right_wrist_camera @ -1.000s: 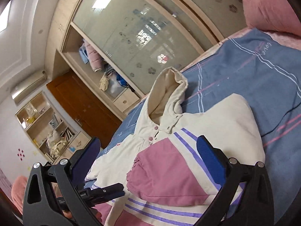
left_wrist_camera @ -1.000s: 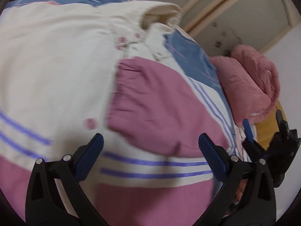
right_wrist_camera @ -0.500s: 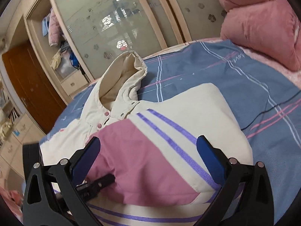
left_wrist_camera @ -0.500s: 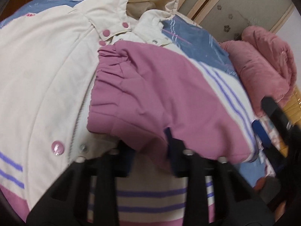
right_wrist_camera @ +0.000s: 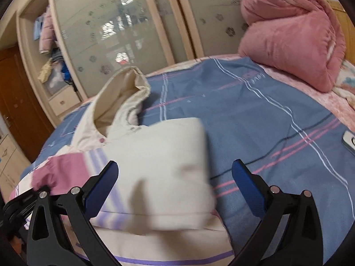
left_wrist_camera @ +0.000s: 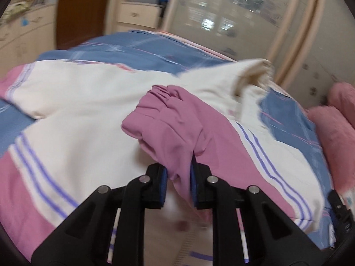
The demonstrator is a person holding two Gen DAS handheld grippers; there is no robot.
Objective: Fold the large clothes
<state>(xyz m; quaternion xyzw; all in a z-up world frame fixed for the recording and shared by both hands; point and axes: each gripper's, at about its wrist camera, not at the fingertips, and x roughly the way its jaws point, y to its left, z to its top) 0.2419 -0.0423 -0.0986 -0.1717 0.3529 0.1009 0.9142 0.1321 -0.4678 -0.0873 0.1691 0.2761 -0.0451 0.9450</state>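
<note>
— So, where is the jacket (left_wrist_camera: pixel 84 119) at this moment?

— It lies spread on the bed, over the blue sheet (right_wrist_camera: pixel 255 115) with pink and white lines. The body is cream, with purple stripes and pink bands. The hood (right_wrist_camera: pixel 124 93) stands up at the far end, toward the wardrobe doors (right_wrist_camera: pixel 124 26).

— And the left gripper (left_wrist_camera: pixel 177 181)?

— Its two fingers are pressed together on the pink sleeve (left_wrist_camera: pixel 173 128). The cloth is pinched between the blue pads (left_wrist_camera: pixel 163 184), and the gathered cuff points away from the camera, above the cream chest of the jacket. The picture is a little blurred there.

— What about the right gripper (right_wrist_camera: pixel 175 186)?

— Its fingers stand wide apart and hold nothing. It hangs over the right side of the jacket, where a cream part is folded over the body. In the right wrist view the pink sleeve (right_wrist_camera: pixel 60 173) shows at the lower left, with the left gripper (right_wrist_camera: pixel 20 204) beside it, partly hidden.

— Anything else on the bed?

— A rolled pink blanket (right_wrist_camera: pixel 292 33) lies at the far right corner. A thin dark cable (right_wrist_camera: pixel 277 143) runs across the sheet, and a phone (right_wrist_camera: pixel 349 141) lies at the right edge, only partly visible.
</note>
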